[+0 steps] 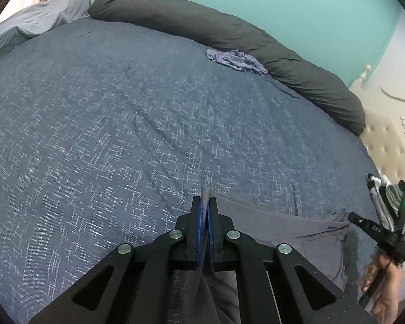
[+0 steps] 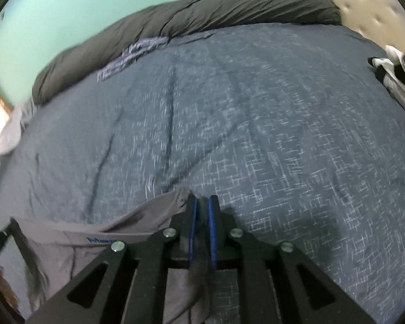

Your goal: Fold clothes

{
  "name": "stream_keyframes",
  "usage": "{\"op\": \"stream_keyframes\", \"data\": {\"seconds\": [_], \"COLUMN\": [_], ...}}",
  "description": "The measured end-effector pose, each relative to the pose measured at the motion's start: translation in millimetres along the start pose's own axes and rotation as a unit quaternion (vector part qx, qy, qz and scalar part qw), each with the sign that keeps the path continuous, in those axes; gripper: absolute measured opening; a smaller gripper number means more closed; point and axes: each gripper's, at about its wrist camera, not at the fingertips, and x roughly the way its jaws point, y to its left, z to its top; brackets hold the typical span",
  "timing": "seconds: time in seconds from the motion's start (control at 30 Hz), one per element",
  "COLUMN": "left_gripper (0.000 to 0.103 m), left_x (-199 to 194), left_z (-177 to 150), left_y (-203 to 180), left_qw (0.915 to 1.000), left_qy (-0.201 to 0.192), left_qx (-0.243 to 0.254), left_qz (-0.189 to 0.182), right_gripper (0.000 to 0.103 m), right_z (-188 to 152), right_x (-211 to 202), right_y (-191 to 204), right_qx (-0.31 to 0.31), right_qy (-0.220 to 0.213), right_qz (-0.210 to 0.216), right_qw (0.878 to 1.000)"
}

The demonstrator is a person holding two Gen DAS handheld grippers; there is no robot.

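While left claw [image 1: 205, 199] pinches grey garment [image 1: 283, 224] edge; bedspread [image 1: 121, 121] beyond lies bare.

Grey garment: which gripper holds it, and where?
The left gripper pinches the grey fabric garment at one top corner; the right gripper has its other corner between slightly parted jaws.

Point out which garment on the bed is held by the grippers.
The plain grey garment at the near edge. The crumpled blue garment lies untouched against the dark bolster; the striped pile sits aside.
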Motion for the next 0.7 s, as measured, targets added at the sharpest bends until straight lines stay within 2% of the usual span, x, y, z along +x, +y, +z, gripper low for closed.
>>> {"op": "stream_keyframes", "data": {"seconds": [0.13,0.3,0.37,0.4,0.43,0.5,0.7], "left_gripper": [0.004,0.004,0.004,0.004,0.004,0.004,0.004], "left_x": [-0.9,0.7,1.2,1.0,0.8,0.5,-0.6], "left_z": [-0.8,0.0,0.4,0.5,0.6,0.4,-0.5], "left_y": [1.2,-2.3,-3.0,-2.9,-2.8,-2.7,-2.3], "left_qw": [1.0,1.0,1.0,1.0,1.0,1.0,0.9999], "left_qy": [0.0,0.001,0.002,0.002,0.002,0.003,0.004], "left_qx": [0.001,0.004,0.005,0.005,0.005,0.005,0.004], "left_qz": [0.001,-0.002,-0.002,-0.003,-0.003,-0.005,-0.011], "right_gripper": [0.009,0.011,0.024,0.034,0.036,0.037,0.037], "right_z": [4.2,-8.7,-9.8,-10.6,-11.0,-13.2,-18.8], "right_x": [-10.3,1.8,1.3,-0.4,-0.3,4.0,11.8], "right_y": [-14.5,-18.5,-19.5,-19.3,-21.1,-25.3,-26.3], "right_qx": [0.035,0.078,0.095,0.102,0.115,0.142,0.171], "right_qy": [-0.007,0.043,0.047,0.046,0.048,0.059,0.061], "right_qz": [0.019,0.042,0.057,0.065,0.08,0.108,0.147], "right_qw": [0.999,0.995,0.993,0.992,0.989,0.982,0.972]}}
